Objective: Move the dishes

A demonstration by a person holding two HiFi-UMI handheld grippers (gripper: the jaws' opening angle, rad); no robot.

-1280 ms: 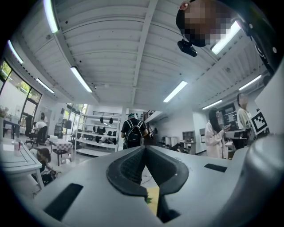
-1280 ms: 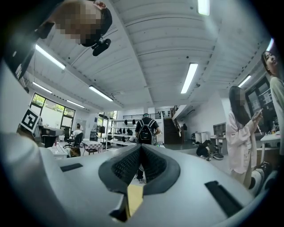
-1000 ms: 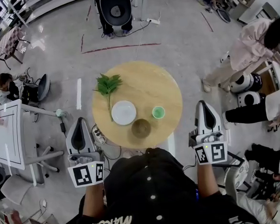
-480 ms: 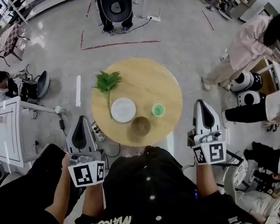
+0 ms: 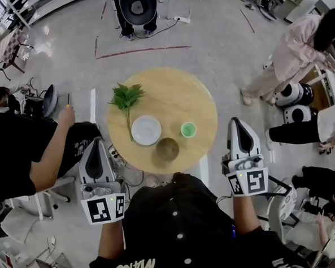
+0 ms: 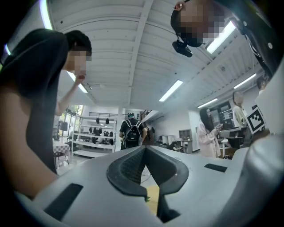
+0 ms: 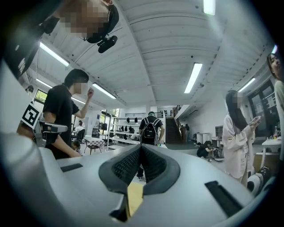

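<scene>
On the round wooden table (image 5: 176,96) lie a white plate (image 5: 146,130), a brown bowl (image 5: 168,149) near the front edge, a small green cup (image 5: 188,129) and a green leafy sprig (image 5: 125,97). My left gripper (image 5: 96,142) is held off the table's left front side, level, its jaws closed tip to tip with nothing between them (image 6: 145,148). My right gripper (image 5: 236,120) hangs off the table's right front side, also shut and empty (image 7: 140,146). Neither touches a dish.
A person in a black shirt (image 5: 21,151) stands close on the left, one arm raised, right beside my left gripper. A person in pink (image 5: 298,49) stands at the right. A black chair (image 5: 137,8) is beyond the table. Cables and a power strip (image 5: 117,159) lie by the table's left foot.
The person in black has walked from the lower left up along my left side and now fills the left edge. Both grippers have stayed where they were, shut.
</scene>
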